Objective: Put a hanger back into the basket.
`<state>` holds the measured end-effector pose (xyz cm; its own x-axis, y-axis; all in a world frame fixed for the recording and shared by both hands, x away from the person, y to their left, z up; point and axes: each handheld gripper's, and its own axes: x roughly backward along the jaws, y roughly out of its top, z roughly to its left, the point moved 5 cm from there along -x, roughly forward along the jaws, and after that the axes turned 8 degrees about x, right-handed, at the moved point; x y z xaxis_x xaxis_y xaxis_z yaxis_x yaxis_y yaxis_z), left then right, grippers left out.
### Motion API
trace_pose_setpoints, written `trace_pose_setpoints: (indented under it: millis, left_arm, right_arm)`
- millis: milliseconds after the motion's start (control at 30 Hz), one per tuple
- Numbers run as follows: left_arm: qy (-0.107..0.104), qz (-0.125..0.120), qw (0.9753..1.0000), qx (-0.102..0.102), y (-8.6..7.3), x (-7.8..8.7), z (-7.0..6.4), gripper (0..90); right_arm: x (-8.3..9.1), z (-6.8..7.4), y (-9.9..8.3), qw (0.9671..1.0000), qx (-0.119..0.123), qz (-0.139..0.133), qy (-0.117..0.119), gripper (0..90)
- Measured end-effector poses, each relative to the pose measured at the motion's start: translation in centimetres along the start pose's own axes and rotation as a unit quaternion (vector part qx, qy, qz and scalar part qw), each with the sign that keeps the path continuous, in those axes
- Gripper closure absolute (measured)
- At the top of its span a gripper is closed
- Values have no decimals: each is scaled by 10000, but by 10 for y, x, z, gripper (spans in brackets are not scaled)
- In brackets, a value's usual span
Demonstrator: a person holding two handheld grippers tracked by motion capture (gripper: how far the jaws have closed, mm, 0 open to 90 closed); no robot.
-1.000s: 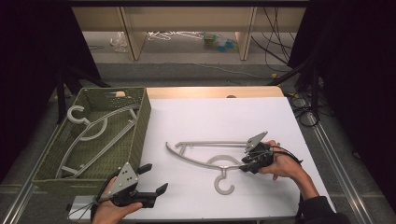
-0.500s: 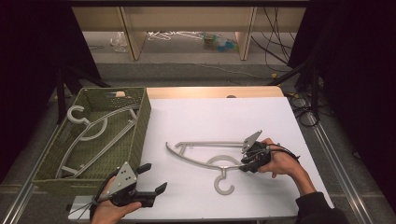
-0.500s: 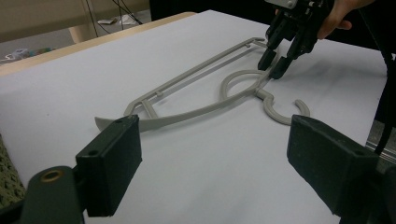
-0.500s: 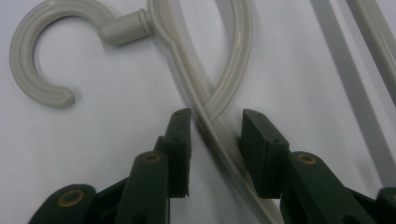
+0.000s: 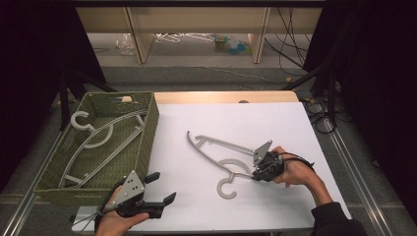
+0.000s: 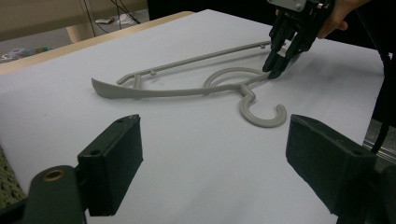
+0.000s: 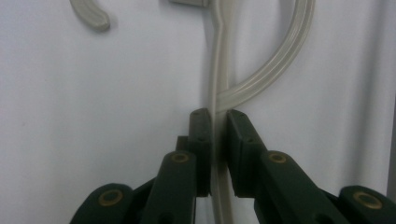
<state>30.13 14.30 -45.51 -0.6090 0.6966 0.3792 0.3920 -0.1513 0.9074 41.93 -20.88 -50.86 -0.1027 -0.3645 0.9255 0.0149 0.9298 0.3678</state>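
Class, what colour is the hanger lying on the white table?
Light grey hanger; the left gripper view shows it best.

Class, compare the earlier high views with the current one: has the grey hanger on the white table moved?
Yes. The hanger, clamped by the right gripper, has swung slightly: its far tip now lies farther from the green basket, toward the table's far edge.

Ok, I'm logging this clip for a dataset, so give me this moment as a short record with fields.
surface: white table
held thing: grey hanger lying flat on the table
right gripper: jaws closed on the hanger's arm near the neck loop
left gripper: jaws wide open, above the table's near left edge, holding nothing
basket: green woven, at left, with more hangers inside
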Motion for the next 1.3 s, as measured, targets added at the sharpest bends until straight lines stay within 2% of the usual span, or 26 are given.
trace_pose_setpoints:
  millis: [100,200,300,367,433,533,567,600,667,700,733,767,800,833,867,900,933,1067,1100,1133,1167,1200,1233,1267,1300]
  left_arm:
    - [-31,-28,10000,25,0,-2,0,188]
    - [54,76,9999,-39,-2,-5,0,194]
    - [107,232,9993,-259,-3,-13,-3,209]
    - [189,289,9984,-457,-3,-18,-3,203]
    - [261,443,9976,-465,-6,-27,-4,204]
    - [305,599,9958,-615,-8,-36,-5,218]
    - [297,611,9957,-635,-8,-38,-5,225]
    - [356,658,9945,-734,-7,-43,-5,229]
    - [435,773,9925,-838,-7,-50,-6,230]
    - [438,781,9927,-804,-8,-53,-7,233]
    - [389,913,9908,-919,-9,-57,-8,244]
    - [336,917,9912,-896,-11,-64,-11,257]
    - [347,1032,9883,-1067,-12,-68,-13,261]
    - [335,1092,9868,-1152,-12,-71,-13,260]
    - [356,1163,9838,-1319,-13,-74,-13,258]
    - [329,1276,9819,-1361,-15,-79,-14,253]
    - [302,1315,9812,-1378,-15,-82,-15,249]
    - [273,1373,9776,-1569,-15,-95,-17,263]
    - [258,1418,9754,-1666,-15,-98,-18,273]
    - [195,1379,9763,-1654,-15,-102,-20,289]
    - [203,1443,9736,-1757,-15,-103,-20,296]
    - [184,1486,9721,-1805,-15,-105,-21,301]
    - [117,1401,9738,-1787,-15,-108,-24,307]
    - [52,1399,9727,-1850,-15,-110,-25,326]
    - [5,1441,9714,-1889,-14,-110,-27,354]
  right_arm:
    - [1,1,1,9999,129,-16,4,821]
    - [2,3,1,9993,368,-53,56,821]
    - [3,6,4,9988,460,-135,114,821]
    - [3,9,8,9983,465,-248,245,821]
    - [3,14,14,9976,479,-335,367,821]
    - [3,17,18,9969,549,-366,423,822]
    - [4,18,19,9961,670,-367,432,822]
    - [5,20,21,9962,616,-378,484,822]
    - [7,24,24,9949,754,-381,555,821]
    - [8,26,27,9940,800,-421,618,822]
    - [9,27,28,9937,843,-424,609,821]
    - [9,30,30,9935,812,-468,653,821]
    - [10,31,32,9926,875,-503,676,821]
    - [11,31,33,9920,931,-534,669,821]
    - [11,31,34,9918,920,-571,674,822]
    - [11,32,35,9920,905,-572,669,822]
    - [11,33,35,9915,960,-556,683,822]
    - [13,36,38,9898,1044,-610,754,822]
    - [13,37,38,9898,1037,-623,754,821]
    - [13,37,39,9893,1070,-655,751,822]
    - [15,39,39,9889,1070,-642,813,822]
    - [15,38,40,9892,1074,-630,775,822]
    - [16,39,40,9882,1106,-650,836,821]
    - [16,40,41,9891,1071,-648,779,822]
    - [17,41,41,9878,1092,-664,885,821]
